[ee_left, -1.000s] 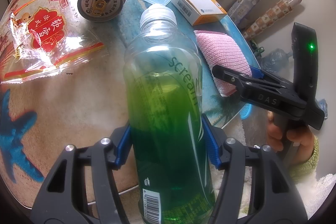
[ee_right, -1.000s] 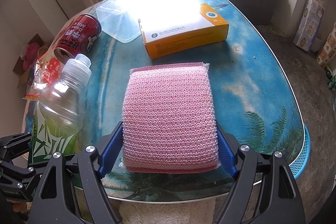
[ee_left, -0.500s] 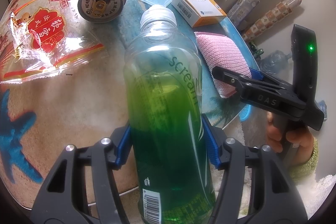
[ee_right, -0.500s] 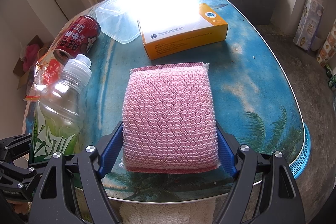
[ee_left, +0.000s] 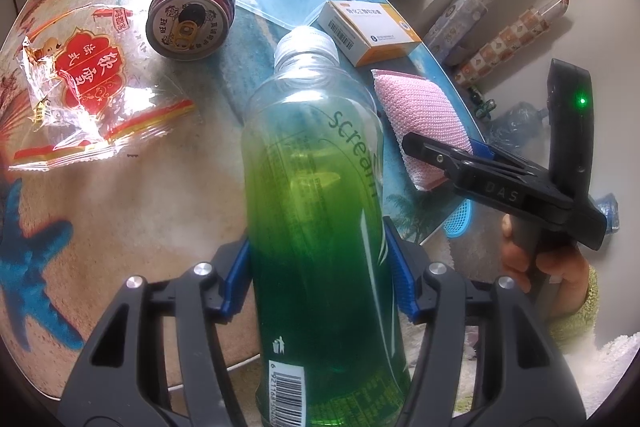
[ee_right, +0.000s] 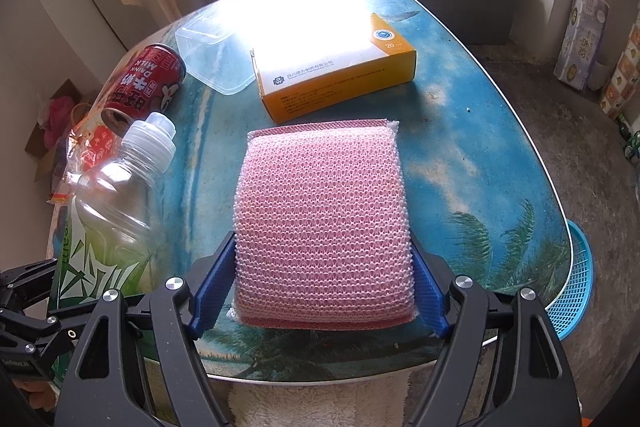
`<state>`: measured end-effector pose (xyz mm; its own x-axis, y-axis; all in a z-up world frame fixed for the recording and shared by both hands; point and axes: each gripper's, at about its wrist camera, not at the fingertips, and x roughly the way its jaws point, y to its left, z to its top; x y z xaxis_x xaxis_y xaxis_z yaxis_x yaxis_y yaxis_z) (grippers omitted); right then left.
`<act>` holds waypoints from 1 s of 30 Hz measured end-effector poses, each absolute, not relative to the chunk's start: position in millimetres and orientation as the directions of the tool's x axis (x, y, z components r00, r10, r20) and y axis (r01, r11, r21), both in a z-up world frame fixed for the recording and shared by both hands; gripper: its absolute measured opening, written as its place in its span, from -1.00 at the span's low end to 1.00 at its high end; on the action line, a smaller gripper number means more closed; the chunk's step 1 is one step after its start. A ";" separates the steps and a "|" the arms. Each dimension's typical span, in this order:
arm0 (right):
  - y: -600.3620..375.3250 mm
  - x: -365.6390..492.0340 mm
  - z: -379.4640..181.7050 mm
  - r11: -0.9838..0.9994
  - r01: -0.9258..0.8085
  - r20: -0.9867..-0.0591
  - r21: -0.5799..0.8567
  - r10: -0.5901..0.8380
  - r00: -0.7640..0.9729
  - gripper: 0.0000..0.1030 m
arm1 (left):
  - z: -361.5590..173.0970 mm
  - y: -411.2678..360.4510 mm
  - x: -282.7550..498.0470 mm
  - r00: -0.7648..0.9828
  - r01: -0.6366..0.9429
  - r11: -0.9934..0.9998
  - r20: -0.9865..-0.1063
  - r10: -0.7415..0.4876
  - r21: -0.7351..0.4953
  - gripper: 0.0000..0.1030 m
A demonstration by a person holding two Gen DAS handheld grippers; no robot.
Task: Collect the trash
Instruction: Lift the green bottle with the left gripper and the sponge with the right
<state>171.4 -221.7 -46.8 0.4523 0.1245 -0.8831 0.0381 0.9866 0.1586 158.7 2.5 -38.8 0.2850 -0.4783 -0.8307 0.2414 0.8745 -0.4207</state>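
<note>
the left tongs (ee_left: 322, 277) are clamped on the lower body of a bottle (ee_left: 316, 211) at the counter (ee_right: 460, 155) edge; part-filled with green liquid, it looks smooth and bottom-heavy, so that low hold suits. beside the bottle, the right tongs (ee_right: 324, 297) squeeze a soft, light pink sponge (ee_right: 324, 223). beyond the bottle lie a can (ee_left: 192, 15) and a crinkly wrapper (ee_left: 88, 87).

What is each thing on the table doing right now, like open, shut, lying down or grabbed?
Green bottle: capped, lying, clamped by left gripper.
Pink sponge: flat, clamped by right gripper.
Red can: on its side, opened.
Wrapper: crumpled.
Clear tub: upside down.
Orange box: closed, flat.
</note>
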 end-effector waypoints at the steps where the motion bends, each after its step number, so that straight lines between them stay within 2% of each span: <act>1: -221.8 171.5 -46.6 0.987 0.039 -0.883 0.159 0.124 0.453 0.48 | -38.3 2.7 158.6 0.287 0.241 0.873 -0.829 -0.481 -0.424 0.08; 30: -222.4 172.1 -46.5 0.982 0.031 -0.880 0.185 0.152 0.451 0.48 | -33.2 15.7 150.1 0.314 0.218 0.871 -0.813 -0.490 -0.441 0.08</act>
<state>172.1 -222.4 -46.5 0.4511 0.1515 -0.8795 0.0308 0.9823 0.1850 150.1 15.7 -33.2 0.3142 -0.4899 -0.8132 0.2176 0.8709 -0.4406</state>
